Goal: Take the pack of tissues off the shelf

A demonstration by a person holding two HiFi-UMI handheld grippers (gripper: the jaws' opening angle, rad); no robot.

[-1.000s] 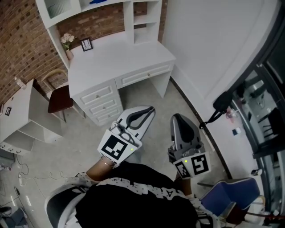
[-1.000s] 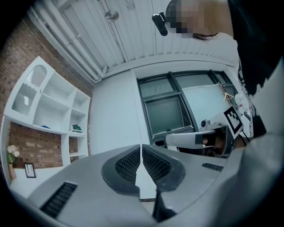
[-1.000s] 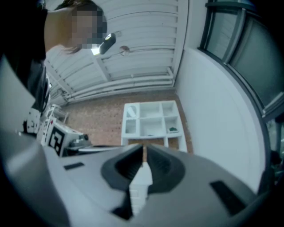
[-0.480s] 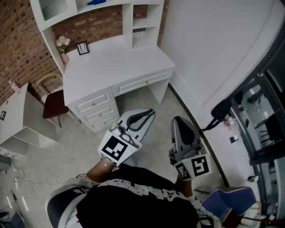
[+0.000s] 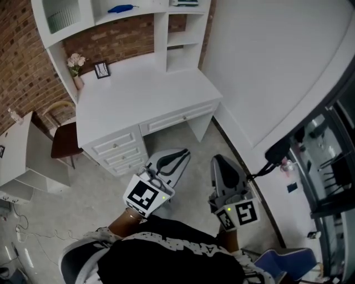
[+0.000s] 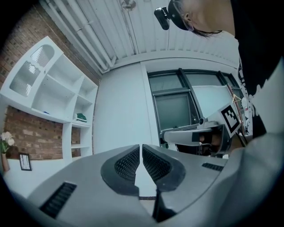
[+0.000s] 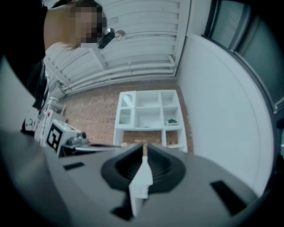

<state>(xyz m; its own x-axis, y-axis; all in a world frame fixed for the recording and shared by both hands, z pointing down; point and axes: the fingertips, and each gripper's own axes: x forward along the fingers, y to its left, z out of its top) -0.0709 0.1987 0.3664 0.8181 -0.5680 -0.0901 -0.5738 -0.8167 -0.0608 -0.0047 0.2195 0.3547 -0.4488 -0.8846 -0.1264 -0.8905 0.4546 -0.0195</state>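
Observation:
A white desk (image 5: 138,97) with a shelf hutch (image 5: 105,16) stands ahead against a brick wall. A small green pack (image 6: 81,117) lies in the hutch's right column, and the same green pack (image 7: 172,121) shows in the right gripper view; whether it is the tissues I cannot tell. A blue thing (image 5: 121,8) lies on an upper shelf. My left gripper (image 5: 180,155) and right gripper (image 5: 219,162) hang side by side over the floor, well short of the desk. Both are shut with nothing between the fingers. The left gripper's (image 6: 140,148) jaws nearly touch; the right gripper (image 7: 144,148) is shut too.
On the desktop stand a flower vase (image 5: 76,64) and a small picture frame (image 5: 101,70). A chair (image 5: 64,138) sits left of the desk, beside a low white shelf unit (image 5: 22,161). A white wall (image 5: 266,66) runs along the right, with a blue seat (image 5: 283,260) near my feet.
The head view has tilted up, so more of the hutch's shelves show. Both grippers keep their place in front of me and stay shut.

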